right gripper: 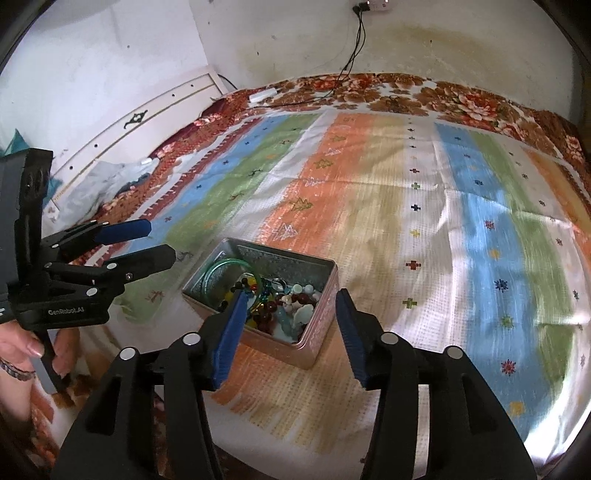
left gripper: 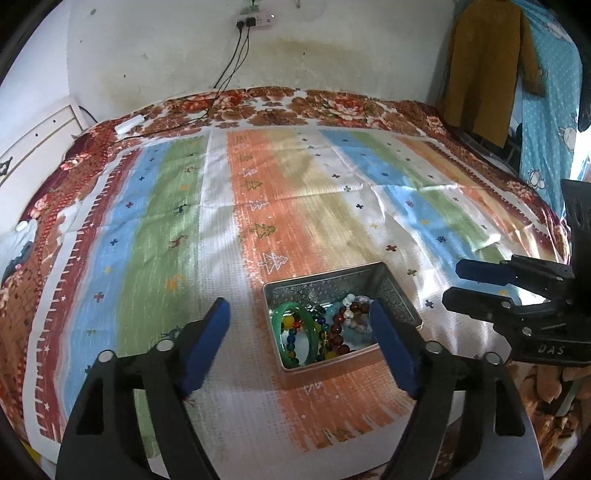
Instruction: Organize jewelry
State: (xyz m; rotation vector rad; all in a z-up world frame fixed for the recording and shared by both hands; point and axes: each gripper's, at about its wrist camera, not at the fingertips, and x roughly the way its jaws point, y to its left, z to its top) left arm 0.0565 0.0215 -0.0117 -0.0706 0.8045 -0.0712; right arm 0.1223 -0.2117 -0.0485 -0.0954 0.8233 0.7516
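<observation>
Jewelry (left gripper: 325, 328) in tin (left gripper: 391, 291) (hand (right gripper: 22, 350) right-view only)

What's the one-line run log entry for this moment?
left gripper: open, empty | right gripper: open, empty | metal tin: on bedspread, holds green bangle, bead bracelets

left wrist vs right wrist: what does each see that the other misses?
Left wrist only: a brown garment hanging by a blue dotted curtain at the far right.

Right wrist only: the person's hand on the left gripper's handle, and a white headboard along the left.

Both: the metal tin of jewelry with the green bangle inside, resting on the striped cloth; the wall outlet; and both grippers, left gripper and right gripper, open and empty.
</observation>
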